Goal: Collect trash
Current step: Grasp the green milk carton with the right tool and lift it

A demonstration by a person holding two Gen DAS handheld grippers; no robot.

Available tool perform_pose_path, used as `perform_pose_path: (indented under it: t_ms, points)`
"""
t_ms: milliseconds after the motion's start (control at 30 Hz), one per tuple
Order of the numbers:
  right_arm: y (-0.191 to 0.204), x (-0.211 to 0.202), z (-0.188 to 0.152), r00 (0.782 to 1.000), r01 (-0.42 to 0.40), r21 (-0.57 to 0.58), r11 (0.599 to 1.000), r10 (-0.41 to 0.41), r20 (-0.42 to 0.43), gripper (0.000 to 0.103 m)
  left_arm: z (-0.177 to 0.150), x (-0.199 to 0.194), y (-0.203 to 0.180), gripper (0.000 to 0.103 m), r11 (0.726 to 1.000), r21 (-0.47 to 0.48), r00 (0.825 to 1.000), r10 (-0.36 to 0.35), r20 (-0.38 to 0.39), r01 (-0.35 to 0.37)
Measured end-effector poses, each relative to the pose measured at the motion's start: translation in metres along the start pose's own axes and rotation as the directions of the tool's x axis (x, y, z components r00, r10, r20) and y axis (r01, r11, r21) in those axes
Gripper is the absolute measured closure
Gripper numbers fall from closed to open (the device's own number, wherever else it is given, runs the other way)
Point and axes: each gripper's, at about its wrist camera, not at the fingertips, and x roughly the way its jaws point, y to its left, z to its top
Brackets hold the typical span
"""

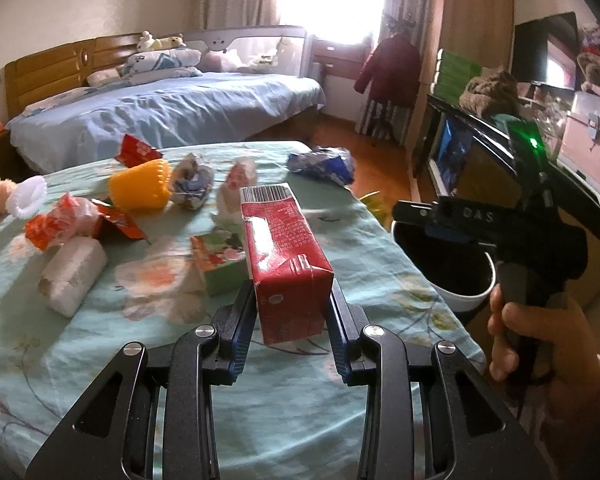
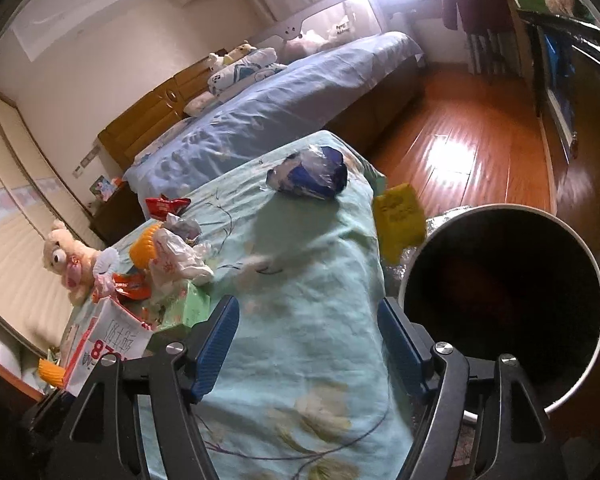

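A: What do we have in the left gripper (image 1: pixel 292 308)?

B: We have its jaws clamped on a red carton (image 1: pixel 286 256), gripping the near end on both sides. The carton sticks out away from us, barcode end farthest, above the desk (image 1: pixel 300 392) with its pale green flowered cloth.

A: And the right gripper (image 2: pixel 306 344)?

B: We see its jaws standing wide apart with nothing between them, only the green cloth below. In the left view a hand (image 1: pixel 540 344) holds that gripper's handle just beside the bin (image 1: pixel 466 298).

A: Where does the bin sit relative to the desk?

B: We see the bin (image 2: pixel 504 304), white outside and dark inside, just off the desk's right edge. What lies at its bottom we cannot tell.

A: What trash is left on the desk?

B: Beyond the carton we count a green box (image 1: pixel 216 260), a white wrapped block (image 1: pixel 74 276), orange wrappers (image 1: pixel 60 224), a yellow cup (image 1: pixel 142 186) on its side, crumpled clear wrappers (image 1: pixel 192 180) and a red packet (image 1: pixel 136 150). A blue and white bag (image 2: pixel 310 174) lies near the desk's far corner, well apart from the rest. A plush toy (image 2: pixel 70 260) sits at the desk's left edge.
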Motion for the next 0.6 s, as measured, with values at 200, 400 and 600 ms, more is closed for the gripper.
perform_pose_path:
  t_ms: [200, 400, 600]
  points:
    - [0.002, 0.005, -0.018, 0.999, -0.026, 0.018, 0.999, 0.027, -0.037, 0.029, 0.001, -0.002, 0.019, 0.071, 0.999, -0.041, 1.000, 0.019, 0.001, -0.019]
    - [0.027, 0.013, -0.026, 0.995, -0.079, -0.023, 0.997, 0.077, -0.069, 0.029, -0.002, -0.007, 0.039, 0.071, 0.996, -0.065, 0.998, 0.059, 0.000, -0.059]
    - [0.070, 0.031, -0.035, 0.983, -0.147, -0.104, 0.984, 0.134, -0.125, 0.029, -0.009, -0.011, 0.065, 0.071, 0.988, -0.105, 0.994, 0.111, -0.008, -0.111]
